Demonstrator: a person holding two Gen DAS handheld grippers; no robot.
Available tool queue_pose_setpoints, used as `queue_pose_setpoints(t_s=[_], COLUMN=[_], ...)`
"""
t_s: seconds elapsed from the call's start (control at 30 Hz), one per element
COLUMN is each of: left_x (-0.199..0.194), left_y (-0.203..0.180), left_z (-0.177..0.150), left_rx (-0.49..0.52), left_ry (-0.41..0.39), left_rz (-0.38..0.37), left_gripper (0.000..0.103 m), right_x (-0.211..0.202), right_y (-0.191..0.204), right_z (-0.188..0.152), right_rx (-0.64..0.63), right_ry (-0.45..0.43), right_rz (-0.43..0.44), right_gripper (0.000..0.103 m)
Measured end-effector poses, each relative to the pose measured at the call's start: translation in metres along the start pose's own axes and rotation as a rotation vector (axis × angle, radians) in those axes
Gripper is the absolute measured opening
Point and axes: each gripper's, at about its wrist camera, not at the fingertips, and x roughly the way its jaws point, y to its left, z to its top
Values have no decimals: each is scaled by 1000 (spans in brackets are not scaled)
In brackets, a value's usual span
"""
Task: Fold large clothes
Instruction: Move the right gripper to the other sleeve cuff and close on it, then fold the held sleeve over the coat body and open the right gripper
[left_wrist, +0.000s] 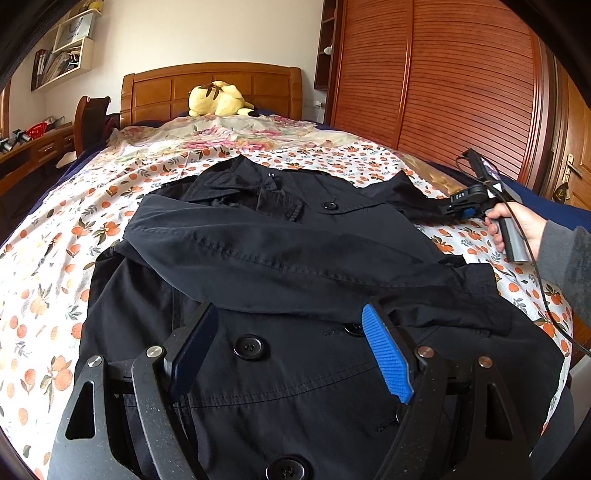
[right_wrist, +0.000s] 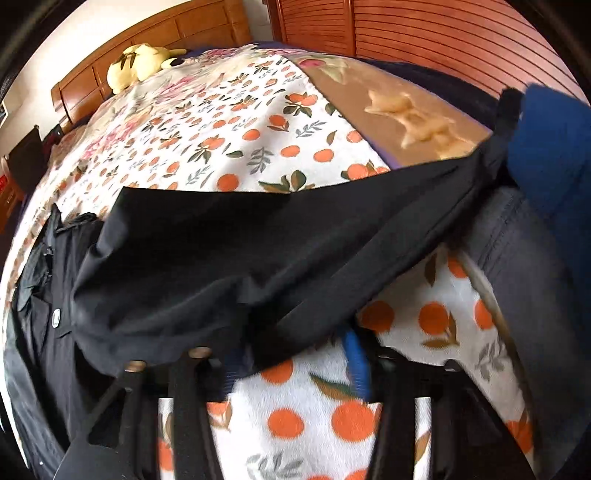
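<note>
A black buttoned coat lies face up on the bed, one sleeve folded across its chest. My left gripper is open and empty, just above the coat's front near a button. My right gripper is at the coat's right side, shut on the end of the other sleeve. In the right wrist view the sleeve is lifted and stretched across the frame, with the gripper pinching its edge. The fingertips are mostly hidden by cloth.
The bed has an orange-print cover and a flowered blanket. A yellow plush toy sits by the wooden headboard. A wooden wardrobe stands right, a desk left.
</note>
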Motion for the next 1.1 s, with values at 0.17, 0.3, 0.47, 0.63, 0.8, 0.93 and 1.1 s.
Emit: queue_pose_setpoints(t_s=[0.17,0.3,0.47,0.63,0.8,0.93,1.1], left_x=[-3,-1,-3,-4,-4,-5,-5], left_y=[-1,-1,0,1,0,2,2], left_z=[0,-1,0,0,-1,-1,1], left_rx=[0,3,-3,-7,0,-8,-9], left_ry=[-10,-3,-9,-11,-12,-16,-15], left_rz=[1,3,4,3,5,1,2], left_gripper=[81,81,81,81,81,81,81], right_x=[-10,-50,-106,-137,-140,-138,-162], right_y=[27,71,142,212,242,243,248], right_z=[6,4,-18,-68,-100,-95,-85], right_rx=[-103,-215,-382,-582,-673,-643,-642], right_ry=[-60,-159,-247,-223,-166,-132,-188], right_rz=[25,84,217,322,336,317,301], right_gripper=[4,4,3,4,4,13,28])
